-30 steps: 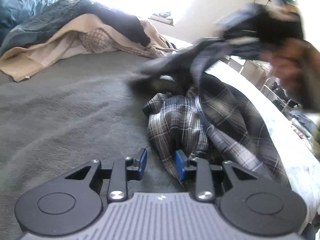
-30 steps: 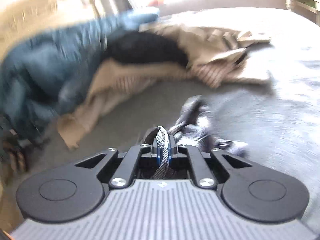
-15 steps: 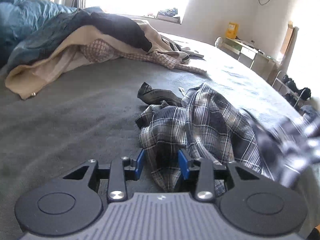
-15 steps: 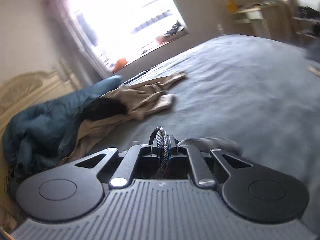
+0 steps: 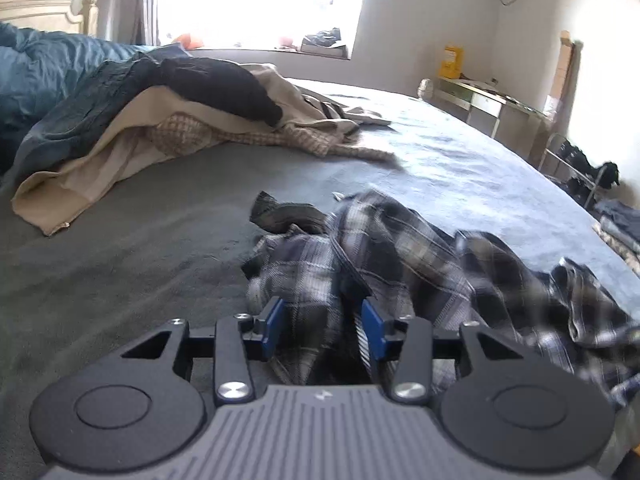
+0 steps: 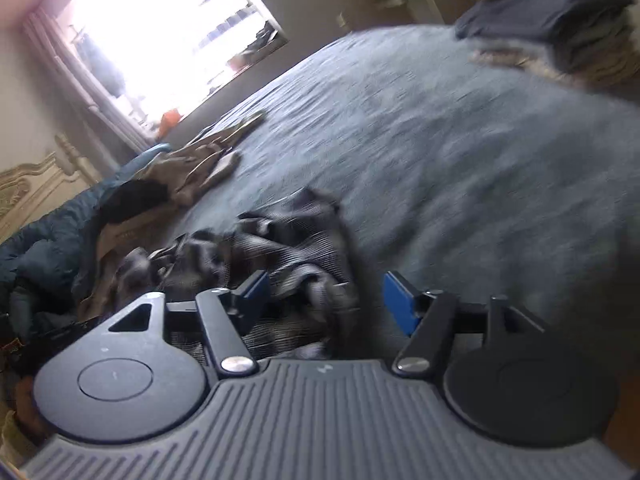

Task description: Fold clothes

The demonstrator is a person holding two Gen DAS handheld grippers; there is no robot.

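Observation:
A crumpled dark plaid shirt (image 5: 400, 248) lies in a heap on the grey bed cover (image 5: 120, 260). My left gripper (image 5: 323, 328) is open low over the shirt's near edge, and a fold of the fabric runs between its blue pads (image 5: 274, 328) without being pinched. In the right wrist view the same plaid shirt (image 6: 280, 240) lies blurred just ahead. My right gripper (image 6: 326, 296) is wide open, with the shirt's edge near its left pad (image 6: 252, 288) and nothing held.
A pile of beige, black and checked clothes (image 5: 180, 100) lies at the back left against a blue duvet (image 5: 40, 68). A stack of folded garments (image 6: 560, 32) sits at the bed's far right. A desk (image 5: 480, 100) and a shoe rack (image 5: 580, 168) stand beyond the bed.
My right gripper was shut on a fold of the plaid shirt, swung right and has now opened, dropping it on the bed. My left gripper stayed open and moved closer to the shirt.

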